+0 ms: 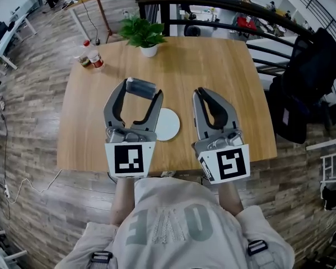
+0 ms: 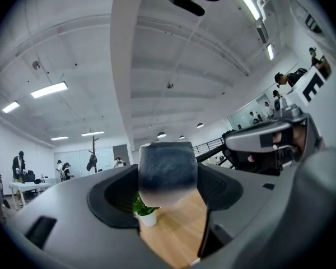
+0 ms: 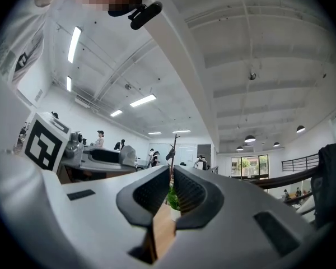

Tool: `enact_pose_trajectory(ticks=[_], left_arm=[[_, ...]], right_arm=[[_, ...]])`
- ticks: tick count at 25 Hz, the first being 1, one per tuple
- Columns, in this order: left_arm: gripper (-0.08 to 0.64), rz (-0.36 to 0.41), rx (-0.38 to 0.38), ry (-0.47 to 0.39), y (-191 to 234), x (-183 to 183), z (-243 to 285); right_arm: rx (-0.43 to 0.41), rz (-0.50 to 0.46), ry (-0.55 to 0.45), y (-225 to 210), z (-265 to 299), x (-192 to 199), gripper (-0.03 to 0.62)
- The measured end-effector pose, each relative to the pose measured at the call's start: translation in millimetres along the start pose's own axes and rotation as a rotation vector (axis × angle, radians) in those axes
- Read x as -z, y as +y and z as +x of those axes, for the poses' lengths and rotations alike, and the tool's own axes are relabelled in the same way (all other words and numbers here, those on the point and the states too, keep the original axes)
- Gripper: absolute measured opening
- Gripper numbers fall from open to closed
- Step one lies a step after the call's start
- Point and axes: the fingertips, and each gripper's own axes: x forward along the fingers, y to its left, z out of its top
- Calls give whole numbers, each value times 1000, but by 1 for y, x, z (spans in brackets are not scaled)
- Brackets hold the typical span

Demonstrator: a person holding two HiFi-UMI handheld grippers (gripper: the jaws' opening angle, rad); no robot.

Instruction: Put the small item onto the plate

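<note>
My left gripper (image 1: 141,89) is raised above the wooden table (image 1: 213,60), shut on a small grey-blue block (image 1: 141,87) held across its fingertips. In the left gripper view the block (image 2: 168,172) fills the gap between the jaws. A round white plate (image 1: 168,124) lies on the table just right of and below that gripper, partly hidden by it. To the right my right gripper (image 1: 208,96) is held up too, its jaws nearly together with nothing between them. The right gripper view confirms the narrow empty slit of the right gripper (image 3: 172,186).
A potted green plant (image 1: 143,33) stands at the table's far edge. Two small jars (image 1: 91,59) sit at the far left corner. A dark jacket on a chair (image 1: 305,83) is off the table's right side. Railings run behind the table.
</note>
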Motion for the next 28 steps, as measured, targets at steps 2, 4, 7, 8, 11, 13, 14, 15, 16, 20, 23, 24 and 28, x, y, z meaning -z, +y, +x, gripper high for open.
enact_pose_trajectory(ticks=[2, 4, 7, 8, 11, 13, 14, 15, 16, 20, 23, 24, 28], left_arm=[[314, -30, 12, 31, -1, 16, 11], [314, -72, 34, 81, -4, 37, 22], [314, -119, 94, 201, -14, 76, 35], [314, -135, 121, 250, -18, 90, 40], [314, -165, 186, 395, -28, 134, 54], [314, -173, 221, 470, -35, 161, 56], [314, -181, 242, 502, -39, 173, 57], [314, -190, 267, 534, -44, 184, 58], [314, -198, 292, 565, -49, 194, 59], [314, -200, 371, 678, -68, 231, 60], [314, -165, 418, 751, -79, 261, 59], [314, -148, 433, 771, -83, 270, 59], [314, -117, 492, 873, -100, 303, 49]], right_arm=[[0, 1, 12, 0, 4, 5, 18], [-1, -10, 44, 0, 9, 16, 18], [13, -13, 96, -3, 12, 32, 18], [21, 2, 107, -5, 12, 36, 18], [43, 71, 133, -11, 15, 47, 18], [62, 91, 155, -12, 14, 55, 18], [72, 92, 166, -13, 13, 59, 18], [83, 91, 178, -14, 13, 63, 18], [94, 91, 191, -16, 12, 66, 18], [139, 95, 237, -22, 11, 79, 18], [175, 101, 261, -28, 12, 87, 18], [185, 104, 269, -30, 12, 90, 18], [222, 120, 314, -36, 8, 104, 18]])
